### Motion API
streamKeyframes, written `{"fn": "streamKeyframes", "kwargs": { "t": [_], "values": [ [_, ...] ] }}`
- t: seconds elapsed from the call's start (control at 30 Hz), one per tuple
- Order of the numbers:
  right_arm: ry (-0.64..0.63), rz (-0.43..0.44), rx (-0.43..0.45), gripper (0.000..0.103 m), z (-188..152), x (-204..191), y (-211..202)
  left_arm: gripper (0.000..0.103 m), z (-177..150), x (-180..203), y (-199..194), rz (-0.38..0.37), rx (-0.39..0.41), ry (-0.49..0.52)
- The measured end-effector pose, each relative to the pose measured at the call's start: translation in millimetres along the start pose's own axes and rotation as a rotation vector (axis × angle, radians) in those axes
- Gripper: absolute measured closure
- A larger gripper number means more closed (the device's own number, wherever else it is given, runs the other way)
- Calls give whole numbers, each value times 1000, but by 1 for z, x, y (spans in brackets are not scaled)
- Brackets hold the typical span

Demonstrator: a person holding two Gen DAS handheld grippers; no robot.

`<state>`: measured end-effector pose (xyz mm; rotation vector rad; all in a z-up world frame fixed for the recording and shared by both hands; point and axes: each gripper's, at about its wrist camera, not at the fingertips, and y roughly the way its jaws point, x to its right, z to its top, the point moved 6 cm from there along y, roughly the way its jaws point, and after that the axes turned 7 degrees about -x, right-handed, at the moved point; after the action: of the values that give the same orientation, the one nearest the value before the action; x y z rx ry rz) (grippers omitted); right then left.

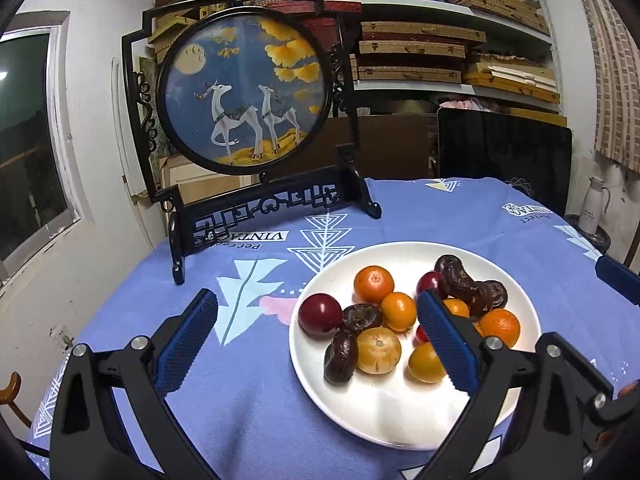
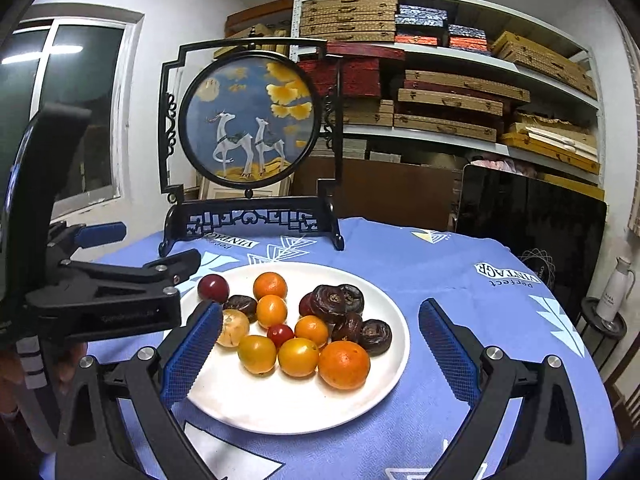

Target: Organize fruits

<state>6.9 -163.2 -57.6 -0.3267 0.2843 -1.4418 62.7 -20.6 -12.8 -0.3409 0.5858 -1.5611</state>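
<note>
A white plate (image 1: pixel 400 404) (image 2: pixel 280 400) sits on the blue tablecloth and holds several fruits. Among them are tangerines (image 1: pixel 373 283) (image 2: pixel 344 364), yellow-orange fruits (image 2: pixel 257 354), a dark red plum (image 1: pixel 320 314) (image 2: pixel 213 288), a small red tomato (image 2: pixel 280 334) and dark brown wrinkled fruits (image 1: pixel 460 280) (image 2: pixel 334 302). My left gripper (image 1: pixel 316 298) is open at the plate's left side, nothing between its pads; its body (image 2: pixel 120 292) shows at the left of the right wrist view. My right gripper (image 2: pixel 320 306) is open in front of the plate and holds nothing; one blue pad (image 1: pixel 616 276) shows in the left wrist view.
A black stand with a round deer picture (image 1: pixel 244 92) (image 2: pixel 250 120) stands at the table's back. A dark panel (image 1: pixel 504 152) leans behind the table on the right. Shelves of flat boxes (image 1: pixel 420 52) fill the wall. A white flask (image 1: pixel 596 204) sits on a small stand to the right.
</note>
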Motion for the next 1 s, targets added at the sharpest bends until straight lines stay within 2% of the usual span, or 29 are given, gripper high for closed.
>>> {"fn": "streamKeyframes", "kwargs": {
  "t": [0.43, 0.8, 1.0],
  "values": [
    [7, -3, -11, 4, -2, 0, 1, 6, -1, 2, 0, -11, -2, 7],
    [15, -1, -24, 4, -3, 0, 6, 6, -4, 7, -3, -98, -12, -12],
    [15, -3, -31, 4, -4, 0, 7, 6, -4, 6, -2, -88, -14, -15]
  ]
}}
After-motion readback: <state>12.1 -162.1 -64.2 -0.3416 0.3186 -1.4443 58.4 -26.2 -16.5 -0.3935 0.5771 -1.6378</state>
